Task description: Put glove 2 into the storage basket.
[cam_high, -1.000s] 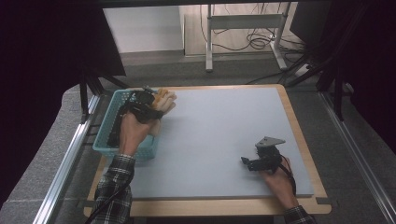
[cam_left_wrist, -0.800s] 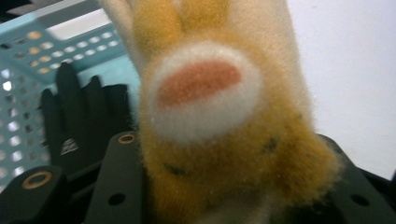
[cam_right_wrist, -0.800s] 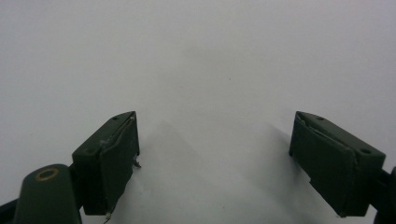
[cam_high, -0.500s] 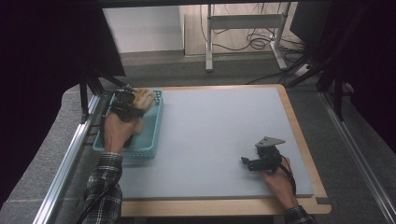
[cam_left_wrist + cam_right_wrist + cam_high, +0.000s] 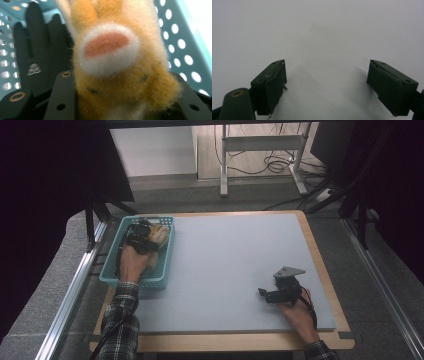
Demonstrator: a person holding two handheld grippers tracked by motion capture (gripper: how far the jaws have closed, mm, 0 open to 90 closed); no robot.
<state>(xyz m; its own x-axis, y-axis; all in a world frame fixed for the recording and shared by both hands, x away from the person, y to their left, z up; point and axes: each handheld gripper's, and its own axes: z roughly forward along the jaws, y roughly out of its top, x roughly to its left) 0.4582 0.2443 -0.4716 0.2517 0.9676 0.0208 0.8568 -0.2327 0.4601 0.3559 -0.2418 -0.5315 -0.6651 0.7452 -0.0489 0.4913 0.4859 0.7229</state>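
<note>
Left gripper lowered into basket, fingers pinching plush toy, right gripper unmoved, fingers spread

A basket sits at the desk's left edge. Inside it lie a plush toy and, beside that toy, a glove. The left tool reaches into the basket, its jaws clamped on the toy; the right tool rests on the desk near the front right, well apart.

High view above table, gripper views close, sharing teal basket
</note>
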